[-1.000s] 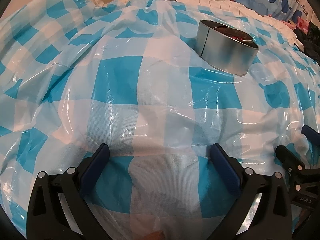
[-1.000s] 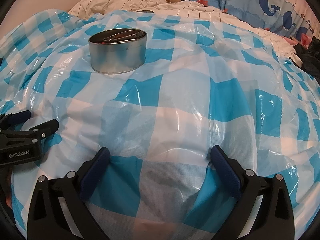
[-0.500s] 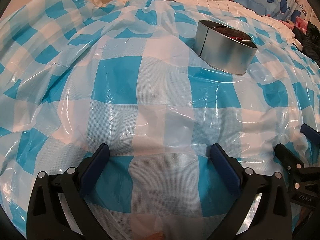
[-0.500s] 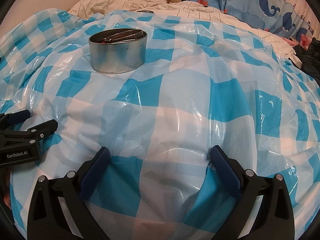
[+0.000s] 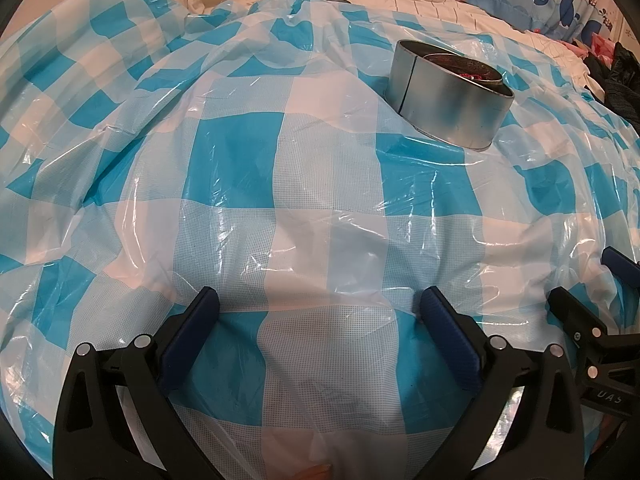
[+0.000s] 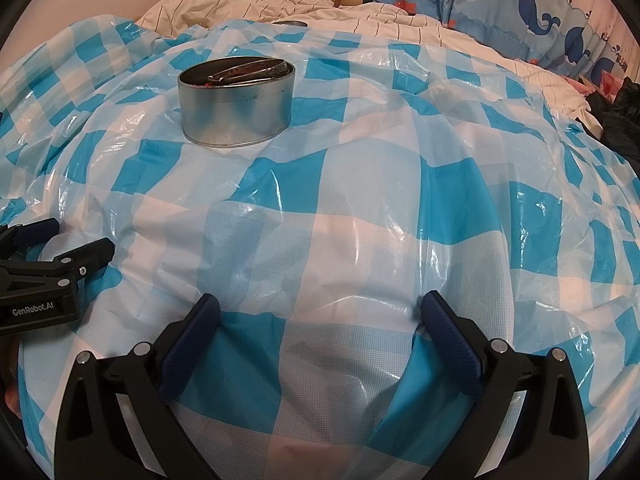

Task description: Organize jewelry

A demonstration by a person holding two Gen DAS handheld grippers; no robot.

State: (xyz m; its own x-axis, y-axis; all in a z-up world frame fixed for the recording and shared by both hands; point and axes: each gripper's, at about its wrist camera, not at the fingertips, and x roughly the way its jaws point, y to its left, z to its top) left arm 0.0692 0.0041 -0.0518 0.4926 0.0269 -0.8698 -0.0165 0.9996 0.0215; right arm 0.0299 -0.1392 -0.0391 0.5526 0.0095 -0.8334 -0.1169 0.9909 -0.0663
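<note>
— Listing item one: left gripper (image 5: 318, 300), jaws spread wide, nothing between the blue pads (image 5: 192, 340). Pose?

— Low and level over the blue-and-white checked plastic sheet (image 5: 240, 160), pointing forward along it; whether the fingertips touch the sheet, cannot tell.

— Item two: right gripper (image 6: 320, 304).

— Same pose, jaws likewise spread and empty. The two sit side by side: the right one's tip shows at the right edge of the left wrist view, and the left one's black body, marked GenRobot.AI, lies at the left edge of the right wrist view.

— Item three: container.

— Round metal tin (image 6: 236, 104), open-topped, standing upright on the sheet, well ahead of both grippers. From the left gripper it lies forward and to the right; from the right gripper, forward and to the left.

— Contents?

— Jewelry (image 6: 248, 71) inside the tin: a thin metal piece lying across the top, small red bits beneath. Finer detail too small to tell.

— Item four: surroundings.

— Sheet draped over a bed; cream striped bedding (image 6: 280, 4) behind it, whale-print fabric (image 6: 540, 4) at the far right.
</note>
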